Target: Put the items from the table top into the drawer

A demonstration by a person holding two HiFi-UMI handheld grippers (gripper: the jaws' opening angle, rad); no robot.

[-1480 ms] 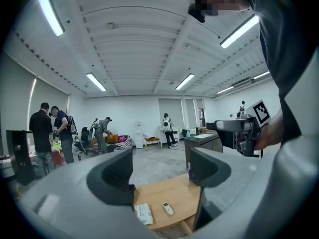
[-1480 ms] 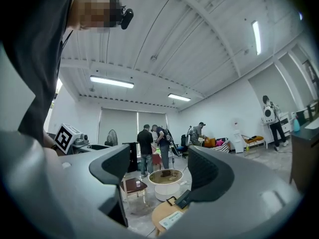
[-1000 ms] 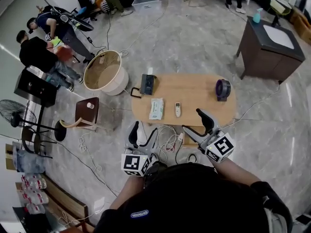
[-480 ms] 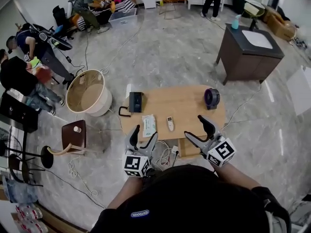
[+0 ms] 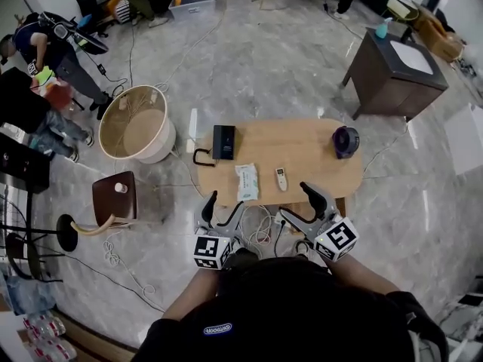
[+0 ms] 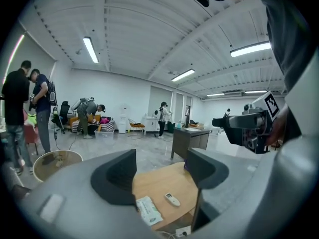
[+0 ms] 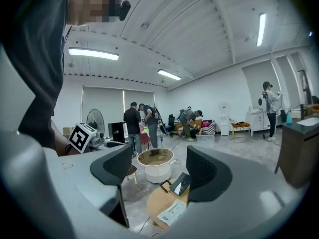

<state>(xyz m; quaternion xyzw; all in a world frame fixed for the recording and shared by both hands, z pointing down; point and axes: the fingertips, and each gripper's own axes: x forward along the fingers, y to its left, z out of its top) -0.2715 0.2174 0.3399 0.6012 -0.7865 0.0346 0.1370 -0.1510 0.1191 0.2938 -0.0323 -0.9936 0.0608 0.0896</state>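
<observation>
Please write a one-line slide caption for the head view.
Left gripper and right gripper, both open, hover before a wooden table holding wipes pack, remote, black device, purple fan.

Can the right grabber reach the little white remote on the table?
Probably yes. The right gripper is open and empty, and the remote lies near the close edge of the table with nothing over it.

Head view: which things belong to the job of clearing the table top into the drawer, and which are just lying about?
Belong to the job: wipes packet, white remote, black device, purple fan, wooden table, left hand-held gripper and right hand-held gripper, both open and empty.

Lying about: round tub, brown stool, dark cabinet, floor cables.
</observation>
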